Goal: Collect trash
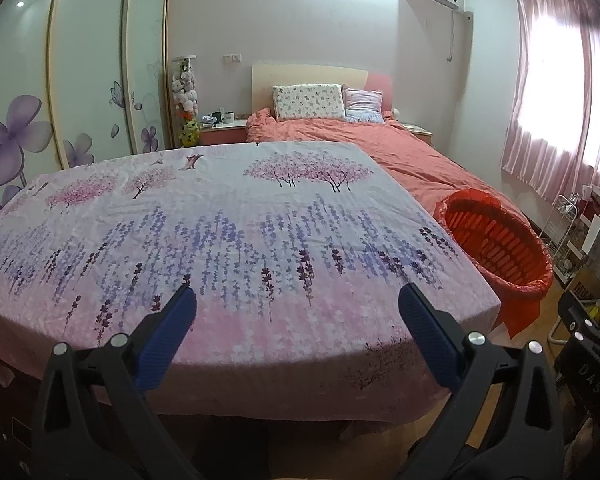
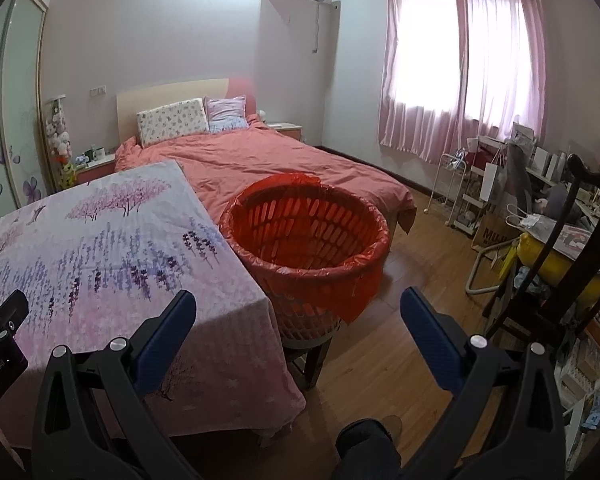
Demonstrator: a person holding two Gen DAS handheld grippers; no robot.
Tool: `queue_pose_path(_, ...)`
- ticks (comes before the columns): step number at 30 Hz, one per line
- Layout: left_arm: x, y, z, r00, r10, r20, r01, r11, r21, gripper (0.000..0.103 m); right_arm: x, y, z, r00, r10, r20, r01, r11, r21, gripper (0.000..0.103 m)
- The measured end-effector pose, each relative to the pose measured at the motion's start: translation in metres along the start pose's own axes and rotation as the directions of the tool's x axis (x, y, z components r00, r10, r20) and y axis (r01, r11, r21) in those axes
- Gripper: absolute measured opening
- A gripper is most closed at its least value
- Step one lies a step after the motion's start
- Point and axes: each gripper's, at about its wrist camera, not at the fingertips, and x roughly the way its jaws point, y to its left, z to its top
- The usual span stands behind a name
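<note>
Your left gripper [image 1: 298, 300] hangs over the near edge of the flowered tablecloth [image 1: 220, 220], blue fingers [image 1: 168, 340] spread wide and holding nothing. Your right gripper [image 2: 298, 300] is spread just as wide and empty, above the wooden floor [image 2: 420, 280] beside the table's right corner. Just right of the table sits the red basket [image 2: 306, 236] with its red liner, the pink bed [image 2: 280, 160] beyond it.
</note>
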Motion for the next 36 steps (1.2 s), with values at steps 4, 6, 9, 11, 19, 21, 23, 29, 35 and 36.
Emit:
queue_pose_path(4, 0.000, -0.001, 0.000, 1.000, -0.001, 0.001, 0.001, 1.000, -0.002, 0.099, -0.002, 0.000, 0.001, 1.000, 0.007, -0.014, -0.007, 1.000, 0.001, 0.101)
queue_pose_path(6, 0.000, -0.001, 0.000, 1.000, -0.002, 0.002, 0.002, 1.000, -0.001, 0.099, 0.000, 0.000, 0.002, 1.000, 0.016, -0.019, -0.016, 1.000, 0.002, 0.101)
queue_pose_path(9, 0.000, -0.002, 0.000, 1.000, -0.003, 0.001, 0.003, 1.000, -0.002, 0.099, -0.001, -0.001, 0.003, 0.999, 0.035, -0.028, -0.034, 0.999, 0.007, 0.101)
queue_pose_path(11, -0.001, -0.002, -0.001, 1.000, -0.005, 0.001, 0.005, 1.000, -0.003, 0.099, -0.002, -0.001, 0.003, 0.999, 0.043, -0.029, -0.043, 0.999, 0.011, 0.101)
queue_pose_path(19, -0.007, -0.006, 0.001, 1.000, -0.011, 0.014, 0.011, 1.000, -0.003, 0.099, -0.002, -0.003, 0.004, 0.999, 0.044, -0.023, -0.044, 0.999, 0.019, 0.101)
queue_pose_path(21, -0.008, -0.006, 0.002, 1.000, -0.012, 0.015, 0.012, 1.000, -0.002, 0.099, -0.002, -0.004, 0.004, 0.999, 0.042, -0.022, -0.041, 0.999, 0.023, 0.101)
queue_pose_path(23, -0.009, -0.006, 0.002, 1.000, -0.011, 0.019, 0.011, 1.000, -0.002, 0.099, -0.001, -0.006, 0.005, 0.999, 0.038, -0.022, -0.038, 0.999, 0.027, 0.101)
queue_pose_path(29, -0.015, -0.007, 0.006, 0.999, -0.004, 0.041, 0.004, 1.000, -0.004, 0.099, -0.002, -0.009, 0.005, 0.999, 0.034, -0.014, -0.033, 0.999, 0.035, 0.101)
queue_pose_path(35, -0.020, -0.011, 0.010, 0.998, -0.006, 0.057, 0.006, 1.000, 0.003, 0.099, -0.004, -0.011, 0.005, 0.999, 0.032, -0.007, -0.032, 0.999, 0.041, 0.101)
queue_pose_path(36, -0.021, -0.012, 0.011, 0.998, -0.008, 0.059, 0.008, 1.000, 0.004, 0.099, -0.004, -0.012, 0.005, 0.999, 0.031, -0.006, -0.031, 0.999, 0.042, 0.101)
